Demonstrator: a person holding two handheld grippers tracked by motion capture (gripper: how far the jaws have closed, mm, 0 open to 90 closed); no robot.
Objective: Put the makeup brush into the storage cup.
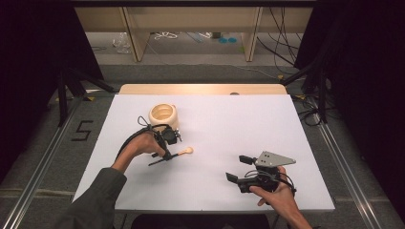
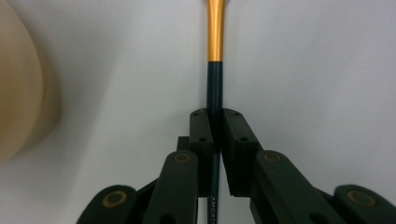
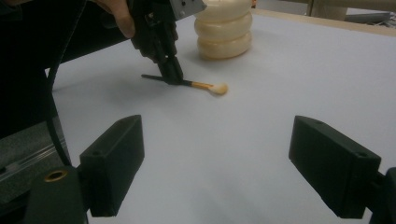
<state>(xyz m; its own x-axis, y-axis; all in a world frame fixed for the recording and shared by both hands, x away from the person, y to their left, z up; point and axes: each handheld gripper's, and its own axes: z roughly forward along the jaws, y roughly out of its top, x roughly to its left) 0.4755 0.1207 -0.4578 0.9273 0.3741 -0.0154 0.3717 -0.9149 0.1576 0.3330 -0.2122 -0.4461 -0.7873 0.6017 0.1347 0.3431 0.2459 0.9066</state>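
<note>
The left gripper (image 1: 168, 155) clamps the dark handle of a small brush (image 1: 181, 152) lying on the white table (image 1: 229, 124) near a cream pot (image 1: 164, 116), while the right gripper (image 1: 239, 168) rests with jaws spread wide.

Brush (image 2: 215, 70) with a shiny gold metal collar and dark glossy handle; matt black plastic left gripper (image 2: 215, 123); smooth cream pot (image 1: 163, 115); matt white table (image 1: 229, 124)

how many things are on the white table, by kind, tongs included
brush: 1, the makeup brush
container: 1, the cream ribbed pot
tongs: 2, left tongs shut on the brush handle, right tongs open
total: 4
</note>
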